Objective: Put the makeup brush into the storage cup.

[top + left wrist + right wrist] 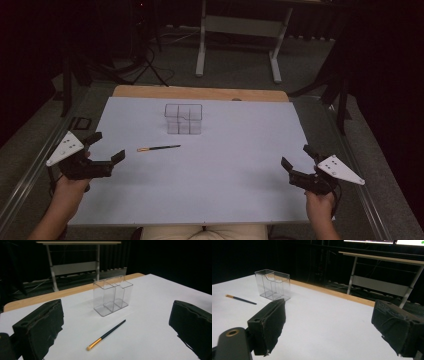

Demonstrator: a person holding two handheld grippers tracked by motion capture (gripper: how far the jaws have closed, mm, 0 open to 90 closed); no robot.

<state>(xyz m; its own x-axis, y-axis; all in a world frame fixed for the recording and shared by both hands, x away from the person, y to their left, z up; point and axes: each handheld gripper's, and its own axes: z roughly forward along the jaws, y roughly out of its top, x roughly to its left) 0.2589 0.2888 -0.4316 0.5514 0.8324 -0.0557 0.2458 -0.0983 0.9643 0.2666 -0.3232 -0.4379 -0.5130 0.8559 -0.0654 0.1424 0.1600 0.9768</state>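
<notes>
While both forearms come in low from the near edge, the left gripper [106,146] rests over the surface's [225,185] left side with its jaws spread wide and holding nothing, angled toward the middle. At the right side the right gripper [297,156] is held in the person's hand, jaws likewise wide and bare. A slim brush [158,148] lies flat on the surface just beyond the left gripper, its long axis running left to right, gold end to the left, dark tip toward the clear organiser [183,119] standing upright farther back.
</notes>
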